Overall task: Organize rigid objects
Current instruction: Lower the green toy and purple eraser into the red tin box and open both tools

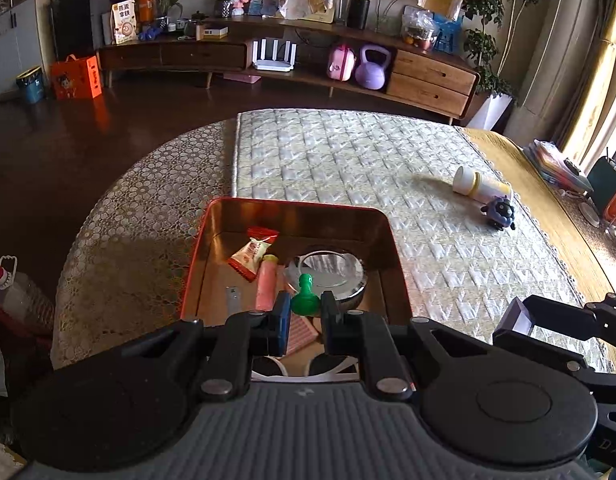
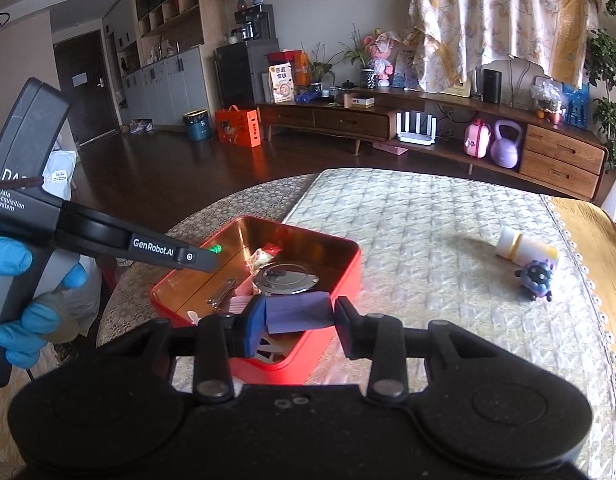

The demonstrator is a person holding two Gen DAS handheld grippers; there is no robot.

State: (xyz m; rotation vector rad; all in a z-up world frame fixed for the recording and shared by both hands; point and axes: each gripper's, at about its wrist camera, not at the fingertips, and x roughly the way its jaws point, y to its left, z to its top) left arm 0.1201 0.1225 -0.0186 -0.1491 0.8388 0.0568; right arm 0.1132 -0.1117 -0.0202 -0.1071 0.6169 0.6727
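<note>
A red tin tray (image 1: 291, 210) sits on the table and shows in the right wrist view (image 2: 340, 268) too. It holds a metal lid (image 1: 328, 270), a pink tube (image 1: 266, 286), a red snack packet (image 1: 251, 256) and other small items. My left gripper (image 1: 303, 312) is shut on a green pawn-shaped piece (image 1: 305, 300) above the tray. My right gripper (image 2: 297, 316) is shut on a blue-purple box (image 2: 297, 314) over the tray's near corner; this box also shows in the left wrist view (image 1: 516, 320).
A white and yellow bottle (image 1: 480, 188) lies on its side on the quilted mat (image 1: 348, 160), with a dark blue toy figure (image 1: 500, 213) beside it. Clutter stands at the table's right edge (image 1: 600, 196). A low wooden cabinet (image 1: 291, 60) runs along the far wall.
</note>
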